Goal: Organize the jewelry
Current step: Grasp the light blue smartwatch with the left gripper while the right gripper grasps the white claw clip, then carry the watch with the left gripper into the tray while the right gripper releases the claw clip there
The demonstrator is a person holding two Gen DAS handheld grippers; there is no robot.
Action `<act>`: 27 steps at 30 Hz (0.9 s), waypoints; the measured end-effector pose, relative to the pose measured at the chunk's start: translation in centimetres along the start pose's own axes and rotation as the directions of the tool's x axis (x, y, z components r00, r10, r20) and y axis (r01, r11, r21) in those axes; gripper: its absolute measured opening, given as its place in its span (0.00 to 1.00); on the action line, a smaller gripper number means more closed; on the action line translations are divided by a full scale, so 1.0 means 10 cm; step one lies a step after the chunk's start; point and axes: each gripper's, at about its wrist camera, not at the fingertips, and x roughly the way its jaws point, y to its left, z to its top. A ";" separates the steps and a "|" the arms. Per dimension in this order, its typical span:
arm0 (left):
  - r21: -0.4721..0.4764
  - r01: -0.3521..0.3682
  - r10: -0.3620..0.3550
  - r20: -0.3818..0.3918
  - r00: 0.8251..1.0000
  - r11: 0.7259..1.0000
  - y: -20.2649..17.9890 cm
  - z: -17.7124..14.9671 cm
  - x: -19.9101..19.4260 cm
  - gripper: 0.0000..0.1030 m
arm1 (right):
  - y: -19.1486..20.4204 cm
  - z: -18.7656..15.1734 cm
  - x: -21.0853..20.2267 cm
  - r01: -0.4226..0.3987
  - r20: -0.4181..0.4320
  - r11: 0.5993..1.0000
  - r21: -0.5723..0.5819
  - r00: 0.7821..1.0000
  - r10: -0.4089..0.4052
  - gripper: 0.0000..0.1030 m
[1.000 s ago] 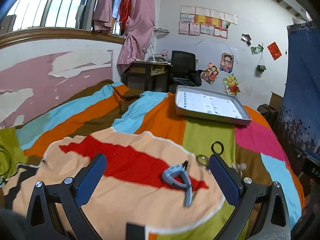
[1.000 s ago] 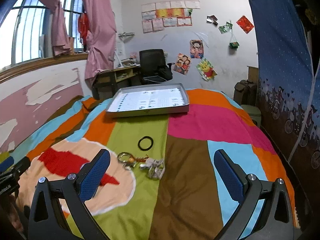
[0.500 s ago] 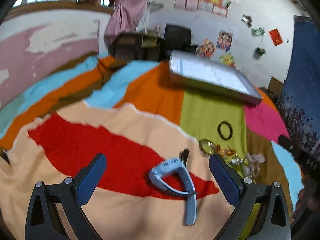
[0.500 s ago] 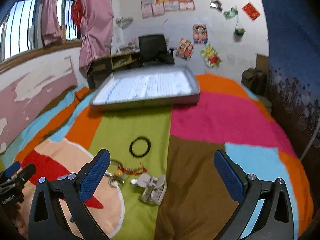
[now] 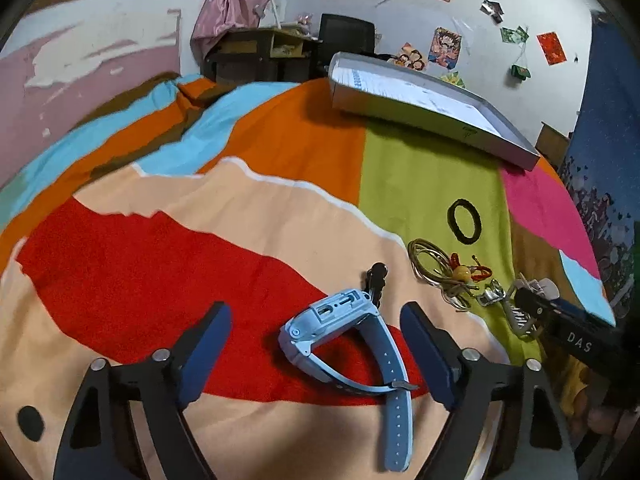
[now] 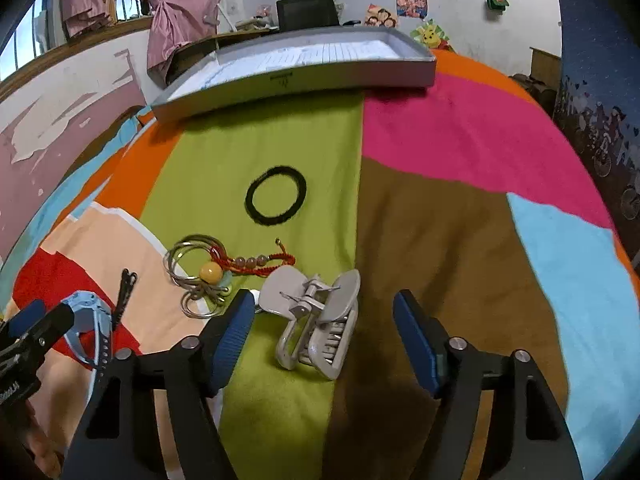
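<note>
A light blue watch [image 5: 348,332] lies on the red patch of the bedspread between the fingers of my left gripper [image 5: 314,320]. Its jaws are closing, and the pads stand clear of the watch. In the right wrist view a beige hair claw clip [image 6: 316,320] lies on the green stripe between the fingers of my right gripper [image 6: 324,308]. Those jaws are closing too, with gaps on both sides of the clip. A grey tray [image 6: 292,76] lined with paper sits at the far end of the bed.
A black hair tie [image 6: 276,195] lies on the green stripe. Thin bangles [image 6: 192,264] with a red beaded cord [image 6: 256,260] lie left of the clip, and a black hairpin [image 5: 376,280] just beyond the watch. A desk and chair stand behind the bed.
Both grippers have come down and forward toward the bedspread and their jaws have narrowed. The watch now sits between the left fingers, the claw clip between the right.
</note>
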 end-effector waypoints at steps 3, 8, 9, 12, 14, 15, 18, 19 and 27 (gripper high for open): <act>-0.010 0.052 -0.053 -0.037 0.998 0.999 0.01 0.01 0.11 0.74 | -0.06 0.00 0.06 -0.008 -0.031 0.999 0.031 0.999 0.008 0.56; -0.026 0.078 -0.079 -0.059 0.995 0.997 0.05 0.00 0.15 0.59 | -0.03 -0.01 0.14 -0.015 -0.042 0.999 0.041 0.999 0.016 0.46; -0.031 0.089 -0.091 -0.063 0.994 0.996 0.05 -0.01 0.13 0.55 | -0.03 -0.01 0.14 -0.017 -0.044 0.999 0.041 0.999 0.018 0.45; -0.040 0.088 -0.090 -0.069 0.994 0.995 0.08 -0.02 0.12 0.44 | -0.02 -0.01 0.16 -0.023 -0.046 0.999 0.042 0.999 0.025 0.41; -0.068 0.105 -0.111 -0.090 0.990 0.992 0.12 -0.02 0.13 0.37 | -0.03 -0.02 0.16 -0.027 -0.053 0.999 0.047 0.998 0.030 0.38; -0.090 0.121 -0.130 -0.100 0.987 0.989 0.15 -0.01 0.12 0.34 | -0.02 -0.02 0.17 -0.031 -0.062 0.998 0.049 0.997 0.034 0.38; -0.138 0.150 -0.166 -0.110 0.980 0.979 0.20 -0.01 0.09 0.30 | -0.05 -0.04 0.20 -0.056 -0.090 0.996 0.067 0.994 0.062 0.38; -0.140 0.150 -0.166 -0.111 0.980 0.979 0.20 -0.01 0.09 0.30 | -0.06 -0.04 0.21 -0.059 -0.094 0.995 0.076 0.993 0.066 0.36; -0.179 0.160 -0.181 -0.113 0.977 0.971 0.16 0.00 -0.03 0.29 | -0.12 -0.06 0.13 -0.101 -0.065 0.990 0.094 0.992 0.107 0.23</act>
